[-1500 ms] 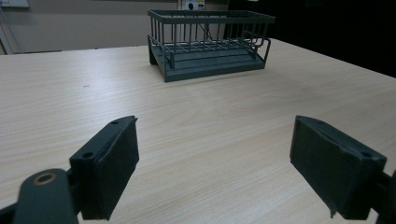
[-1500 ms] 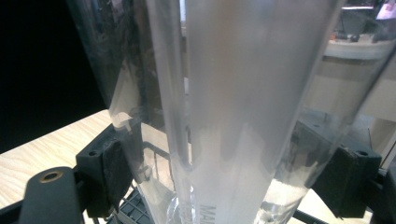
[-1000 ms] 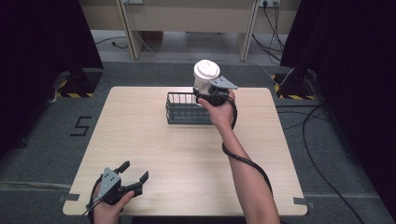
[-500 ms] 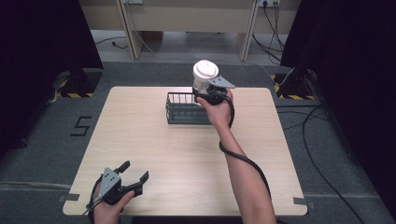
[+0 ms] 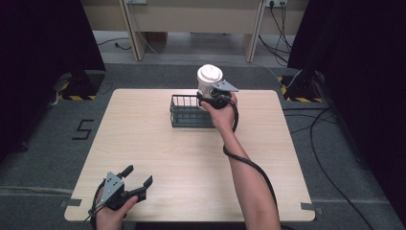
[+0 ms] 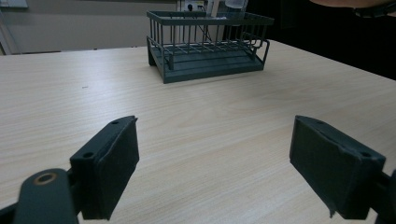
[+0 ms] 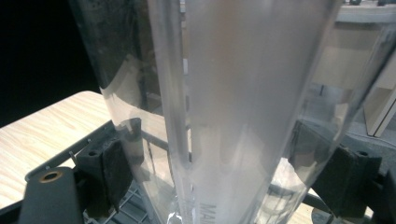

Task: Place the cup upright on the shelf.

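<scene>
At the bench's near left corner, your left claw (image 5: 135,180) sat spread apart, holding nothing; farther right, your right claw (image 5: 207,99) was clamped on the clear lidded cup (image 5: 209,80), held above the wire basket's (image 5: 186,111) right end.

I read a "5" marked on the grey floor (image 5: 57,143) left of the table, mid-left of the high view. In the right gripper view, bottom centre, the clear cup (image 7: 243,93) carries vertical white lettering starting "MA"; the rest is cut off. Nothing else legible.
</scene>
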A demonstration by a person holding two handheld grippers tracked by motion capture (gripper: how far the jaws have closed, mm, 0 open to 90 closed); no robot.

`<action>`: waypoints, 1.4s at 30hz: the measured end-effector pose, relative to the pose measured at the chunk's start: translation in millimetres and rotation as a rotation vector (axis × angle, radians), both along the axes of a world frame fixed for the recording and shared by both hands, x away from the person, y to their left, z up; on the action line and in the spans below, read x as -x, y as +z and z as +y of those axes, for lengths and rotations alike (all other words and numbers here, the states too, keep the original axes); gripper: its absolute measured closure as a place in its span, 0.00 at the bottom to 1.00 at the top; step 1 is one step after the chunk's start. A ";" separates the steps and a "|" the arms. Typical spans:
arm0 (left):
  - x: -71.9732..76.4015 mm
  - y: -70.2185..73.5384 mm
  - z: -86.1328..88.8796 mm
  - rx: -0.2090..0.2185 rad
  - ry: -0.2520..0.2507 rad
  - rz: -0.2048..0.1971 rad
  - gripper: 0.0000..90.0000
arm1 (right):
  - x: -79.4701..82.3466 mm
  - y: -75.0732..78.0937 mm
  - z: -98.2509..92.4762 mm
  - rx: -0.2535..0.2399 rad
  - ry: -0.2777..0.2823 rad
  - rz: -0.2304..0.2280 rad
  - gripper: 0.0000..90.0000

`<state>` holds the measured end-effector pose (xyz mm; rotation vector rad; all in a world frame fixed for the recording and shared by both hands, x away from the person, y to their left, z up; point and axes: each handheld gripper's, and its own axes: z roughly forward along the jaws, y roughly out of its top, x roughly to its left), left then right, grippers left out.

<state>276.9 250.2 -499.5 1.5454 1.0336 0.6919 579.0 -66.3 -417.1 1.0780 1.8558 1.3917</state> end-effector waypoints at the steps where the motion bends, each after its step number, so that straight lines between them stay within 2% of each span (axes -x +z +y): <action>1: 0.0 0.0 0.0 0.000 0.000 0.000 0.17 | -0.4 -1.1 0.2 0.004 0.001 -0.001 0.20; 14: 0.1 0.2 -0.2 -0.001 -0.004 -0.001 0.17 | -2.8 -14.2 3.5 0.016 -0.011 0.031 0.20; 39: 0.2 0.1 -1.1 0.005 -0.009 -0.001 0.17 | -5.2 -30.1 10.0 0.047 -0.009 0.086 0.20; 42: 0.2 0.2 -0.5 0.004 -0.009 0.000 0.17 | -4.9 -31.9 9.7 0.040 -0.011 0.079 0.20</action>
